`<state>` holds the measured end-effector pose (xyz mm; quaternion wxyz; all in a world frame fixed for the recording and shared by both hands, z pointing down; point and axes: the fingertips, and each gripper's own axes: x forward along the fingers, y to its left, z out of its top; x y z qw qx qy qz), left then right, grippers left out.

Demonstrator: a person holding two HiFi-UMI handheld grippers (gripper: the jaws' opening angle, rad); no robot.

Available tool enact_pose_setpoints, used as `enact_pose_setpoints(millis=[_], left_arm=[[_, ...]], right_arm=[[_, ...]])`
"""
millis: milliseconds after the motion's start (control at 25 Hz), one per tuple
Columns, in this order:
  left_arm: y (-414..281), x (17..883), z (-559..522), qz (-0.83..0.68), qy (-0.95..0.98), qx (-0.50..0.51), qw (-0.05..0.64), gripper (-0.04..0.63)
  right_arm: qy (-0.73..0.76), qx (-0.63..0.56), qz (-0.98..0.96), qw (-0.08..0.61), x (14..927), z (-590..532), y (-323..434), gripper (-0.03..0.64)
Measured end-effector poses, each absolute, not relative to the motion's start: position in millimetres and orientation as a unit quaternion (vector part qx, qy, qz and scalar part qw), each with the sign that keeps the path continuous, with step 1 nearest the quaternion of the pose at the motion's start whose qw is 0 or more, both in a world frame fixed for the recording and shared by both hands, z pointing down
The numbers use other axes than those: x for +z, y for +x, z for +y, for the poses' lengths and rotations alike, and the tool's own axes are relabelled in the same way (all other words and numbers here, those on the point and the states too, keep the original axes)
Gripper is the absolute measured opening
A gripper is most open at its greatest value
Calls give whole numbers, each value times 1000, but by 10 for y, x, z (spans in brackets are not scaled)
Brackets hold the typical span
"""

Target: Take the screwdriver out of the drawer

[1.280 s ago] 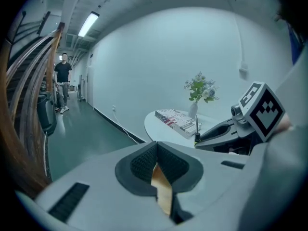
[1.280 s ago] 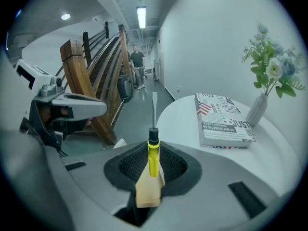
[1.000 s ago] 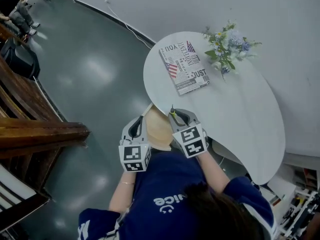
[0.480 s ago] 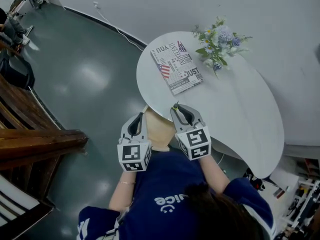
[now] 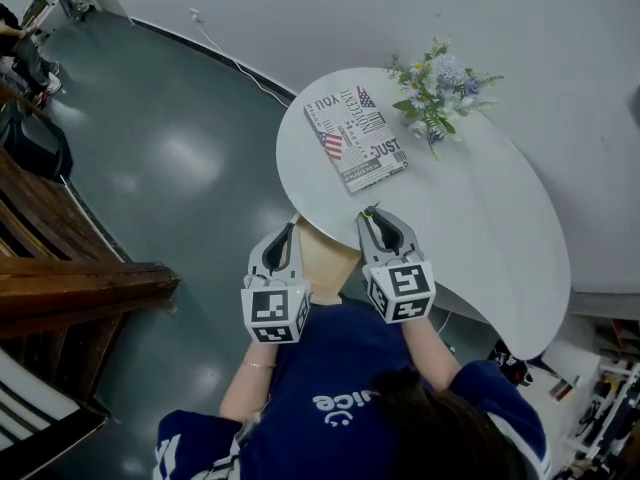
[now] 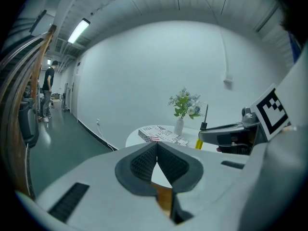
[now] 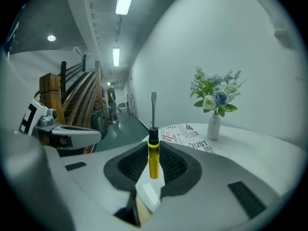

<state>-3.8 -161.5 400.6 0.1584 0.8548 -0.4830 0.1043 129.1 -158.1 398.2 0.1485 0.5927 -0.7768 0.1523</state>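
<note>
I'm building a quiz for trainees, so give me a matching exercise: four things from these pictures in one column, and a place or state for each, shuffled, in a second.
Things:
1. screwdriver
2. book
3. vase of flowers
4. left hand-held gripper

Places or states:
A. lying flat on the white table
B. jaws together, nothing between them
C. upright, clamped in the right hand-held gripper
D. standing on the table, beyond the book

Pairs: 1-C, 2-A, 3-D, 4-B
</note>
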Motion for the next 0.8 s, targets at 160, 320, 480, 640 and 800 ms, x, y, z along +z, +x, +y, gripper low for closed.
enact_pose_setpoints(millis=[160, 320, 480, 640, 800], left_arm=[[-16, 3972, -1624, -481, 857, 105, 151, 5], [-36, 3946, -1596, -484, 856, 106, 148, 5], [-68, 3943, -1596, -491, 853, 106, 142, 5], [-80, 3966, -1580, -494, 851, 112, 140, 5], [-108, 3979, -1561, -496, 849, 112, 144, 5]], right_arm=[[591, 143, -780, 149, 3982, -1585, 1277, 78], [585, 140, -783, 155, 3992, -1554, 1227, 78], [577, 133, -790, 158, 3993, -1560, 1173, 78], [572, 128, -794, 163, 4021, -1564, 1147, 78], [567, 115, -797, 174, 4024, -1550, 1107, 78]])
